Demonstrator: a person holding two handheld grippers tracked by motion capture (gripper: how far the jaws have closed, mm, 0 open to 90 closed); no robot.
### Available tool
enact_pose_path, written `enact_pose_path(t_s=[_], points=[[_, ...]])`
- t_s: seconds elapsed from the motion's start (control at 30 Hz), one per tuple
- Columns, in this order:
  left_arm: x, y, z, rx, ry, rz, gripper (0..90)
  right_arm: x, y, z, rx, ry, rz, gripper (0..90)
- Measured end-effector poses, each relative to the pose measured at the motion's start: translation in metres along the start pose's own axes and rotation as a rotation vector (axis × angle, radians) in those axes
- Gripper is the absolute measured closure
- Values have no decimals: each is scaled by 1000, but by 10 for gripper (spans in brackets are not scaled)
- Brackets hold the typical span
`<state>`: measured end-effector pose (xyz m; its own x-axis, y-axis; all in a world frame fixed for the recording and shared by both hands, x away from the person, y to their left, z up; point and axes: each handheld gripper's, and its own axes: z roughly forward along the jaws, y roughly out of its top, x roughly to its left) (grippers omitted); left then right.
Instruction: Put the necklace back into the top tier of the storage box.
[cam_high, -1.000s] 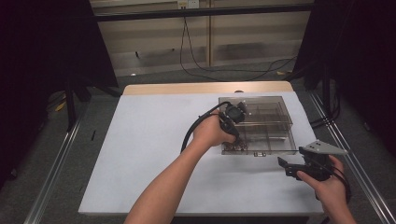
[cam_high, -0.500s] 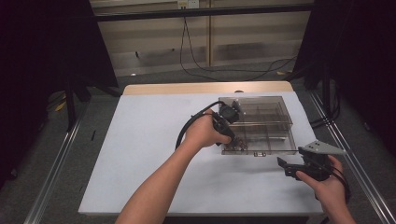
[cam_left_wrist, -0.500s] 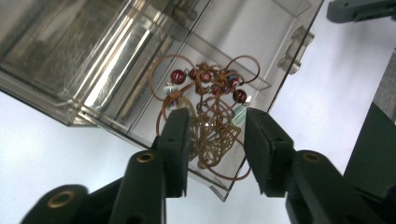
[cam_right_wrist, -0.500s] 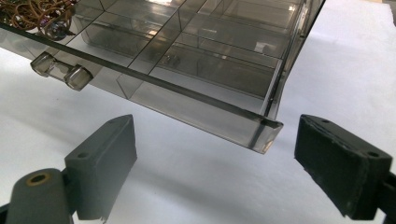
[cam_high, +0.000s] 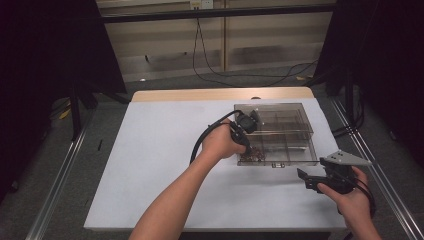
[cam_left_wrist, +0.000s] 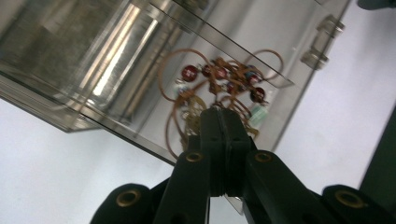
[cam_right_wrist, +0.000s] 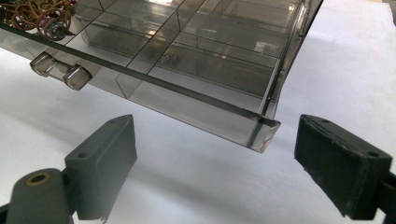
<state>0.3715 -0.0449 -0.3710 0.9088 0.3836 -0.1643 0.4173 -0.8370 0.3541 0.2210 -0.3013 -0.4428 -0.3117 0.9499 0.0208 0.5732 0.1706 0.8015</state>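
Observation:
A smoky clear compartment box (cam_high: 300, 117) lies on the white table at centre right. Its front-left compartment holds a tangle of thin brown wire hoops with red beads (cam_high: 255, 152) (cam_left_wrist: 219, 74) (cam_right_wrist: 37, 14). My left gripper (cam_high: 248, 149) (cam_left_wrist: 219, 112) points down into that compartment. Its jaws have just been closing and now stand shut, tips at the tangle; whether a wire is pinched between them I cannot tell. My right gripper (cam_high: 310, 180) (cam_right_wrist: 215, 154) is open just off the box's front-right corner (cam_right_wrist: 261, 133), touching nothing.
Two clear latch knobs (cam_right_wrist: 60, 70) stick out of the box's front wall. The white table cover (cam_high: 150, 165) spreads wide to the left. A wooden edge (cam_high: 200, 95) runs along the back, with cables (cam_high: 225, 75) on the floor beyond.
The left hand has shifted a little to the left at the box's front-left compartment. The right hand has stayed where it was.

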Motion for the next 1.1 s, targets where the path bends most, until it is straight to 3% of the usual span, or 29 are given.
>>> enact_pose_path(t_s=[0.17,0.4,0.67,0.97,1.1], points=[[2,3,1,-25,11,24,900,0,0,0,-1,2,-2,124],[0,3,5,-35,1,6,888,1,0,-1,-1,3,-2,125],[1,-1,-8,-69,8,15,761,2,0,-2,-2,7,-3,131],[4,-7,-20,-87,9,-8,724,7,0,-4,1,13,-3,141],[5,-8,-24,-88,18,2,731,8,0,-7,-1,9,12,161]])
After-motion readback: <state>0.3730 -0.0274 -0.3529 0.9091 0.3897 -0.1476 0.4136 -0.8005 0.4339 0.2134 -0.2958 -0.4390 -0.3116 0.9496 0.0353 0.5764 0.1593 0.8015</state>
